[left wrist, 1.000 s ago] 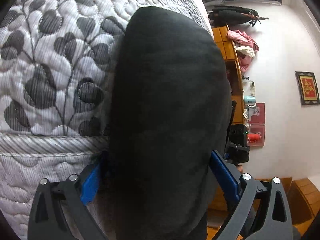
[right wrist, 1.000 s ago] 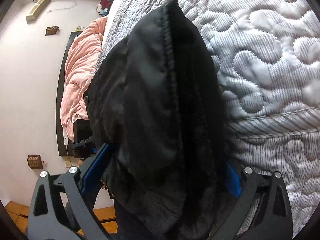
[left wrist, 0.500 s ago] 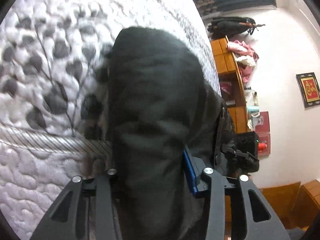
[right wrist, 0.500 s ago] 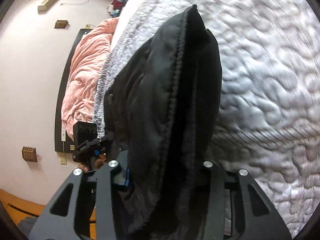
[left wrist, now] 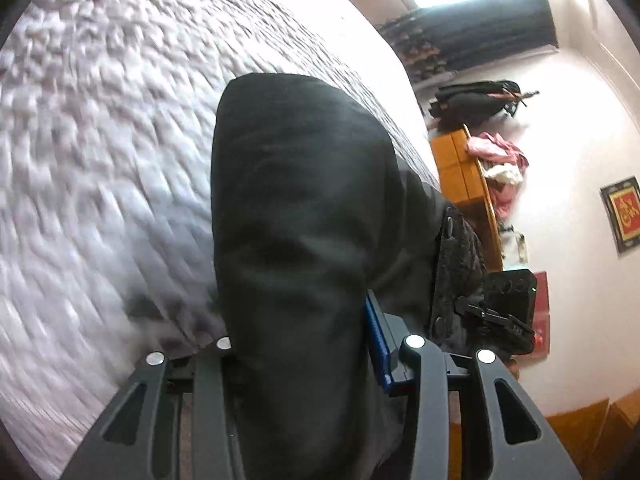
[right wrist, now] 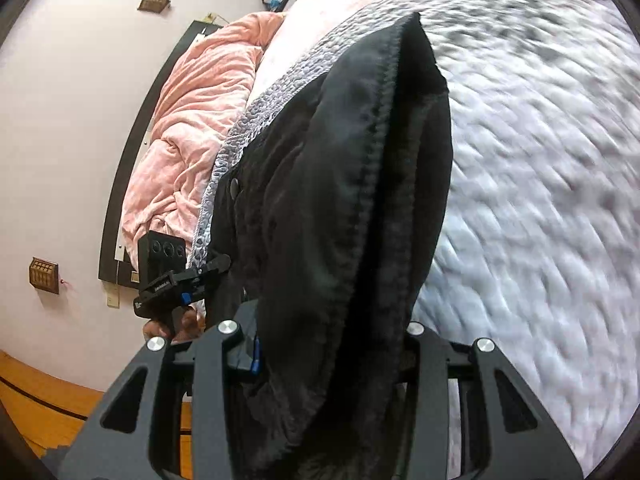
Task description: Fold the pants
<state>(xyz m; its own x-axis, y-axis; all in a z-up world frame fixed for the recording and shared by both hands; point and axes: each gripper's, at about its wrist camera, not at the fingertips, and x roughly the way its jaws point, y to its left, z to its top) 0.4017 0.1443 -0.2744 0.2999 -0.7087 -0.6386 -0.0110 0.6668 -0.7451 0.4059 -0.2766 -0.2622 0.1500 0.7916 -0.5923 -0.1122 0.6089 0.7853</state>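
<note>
One pair of black pants (left wrist: 304, 216); two grippers, left gripper (left wrist: 300, 356) and right gripper (right wrist: 324, 344); one quilted bedspread (left wrist: 100, 160); one pink blanket (right wrist: 192, 120); one framed picture (left wrist: 622, 214); two wall boxes (right wrist: 43, 275)

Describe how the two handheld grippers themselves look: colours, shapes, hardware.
The left gripper and the right gripper look alike: matte black linkage arms with long triangular cut-outs, joined by round silver pivot pins. Blue fingers show at the cloth. Seen from the side, each is a black block with three round openings above a handle.
</note>
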